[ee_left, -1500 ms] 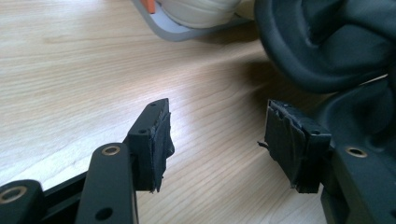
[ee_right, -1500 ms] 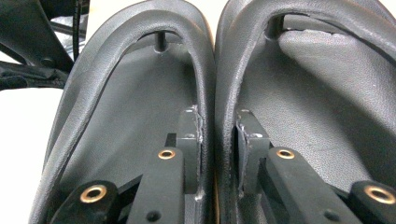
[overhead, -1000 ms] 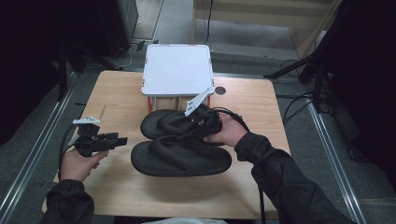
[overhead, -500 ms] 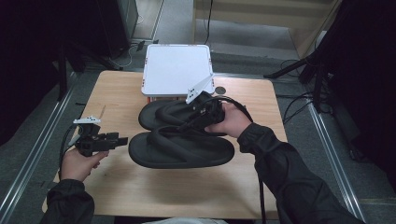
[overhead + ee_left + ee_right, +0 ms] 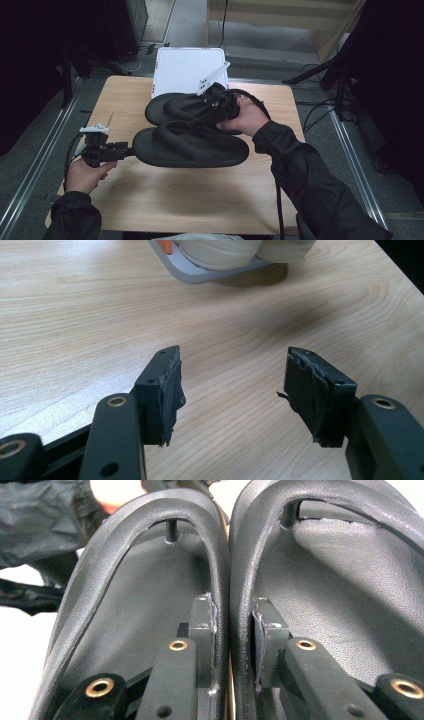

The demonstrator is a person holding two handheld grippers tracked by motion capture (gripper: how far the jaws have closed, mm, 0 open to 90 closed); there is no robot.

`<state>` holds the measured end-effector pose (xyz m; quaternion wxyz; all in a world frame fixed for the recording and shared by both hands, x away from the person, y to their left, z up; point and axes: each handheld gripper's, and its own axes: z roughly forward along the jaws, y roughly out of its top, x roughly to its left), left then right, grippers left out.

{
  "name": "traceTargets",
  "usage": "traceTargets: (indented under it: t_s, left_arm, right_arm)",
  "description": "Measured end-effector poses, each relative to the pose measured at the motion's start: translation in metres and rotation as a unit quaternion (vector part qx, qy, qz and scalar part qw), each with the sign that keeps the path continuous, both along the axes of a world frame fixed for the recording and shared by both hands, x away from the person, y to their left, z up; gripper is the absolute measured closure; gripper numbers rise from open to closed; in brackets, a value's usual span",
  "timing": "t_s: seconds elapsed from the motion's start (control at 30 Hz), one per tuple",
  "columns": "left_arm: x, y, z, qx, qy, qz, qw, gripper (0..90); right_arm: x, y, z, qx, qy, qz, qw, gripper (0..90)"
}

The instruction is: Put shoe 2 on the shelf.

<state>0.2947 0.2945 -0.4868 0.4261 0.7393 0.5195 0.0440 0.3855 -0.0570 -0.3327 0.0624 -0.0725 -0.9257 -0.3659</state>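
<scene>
The worktop now has both black sandals hanging above it: a second ago they lay flat at its centre, and they have since risen together toward twelve o'clock, near the white box. The right gripper has its fingers clamped on the two inner straps, pinching the pair as one, so the lift looks secure. At nine o'clock the left gripper waits, fingers apart on nothing.
</scene>
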Motion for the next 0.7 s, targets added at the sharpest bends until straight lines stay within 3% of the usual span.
traceTargets:
  t_s: [0.37,0.6,0.7]
  left_arm:
    - [0.000,0.000,-0.001,-0.002,-0.001,0.002,1.0000,40.4]
    - [0.001,0.000,-0.001,-0.001,0.000,0.001,1.0000,40.4]
    - [0.001,0.000,-0.001,0.000,0.003,-0.001,1.0000,40.3]
  right_arm:
    - [0.023,0.011,0.013,-0.004,-0.010,-0.059,0.9982,75.8]
    - [0.042,0.014,0.015,0.001,0.001,-0.117,0.9931,75.8]
    - [0.054,0.013,0.018,0.004,0.006,-0.151,0.9885,75.9]
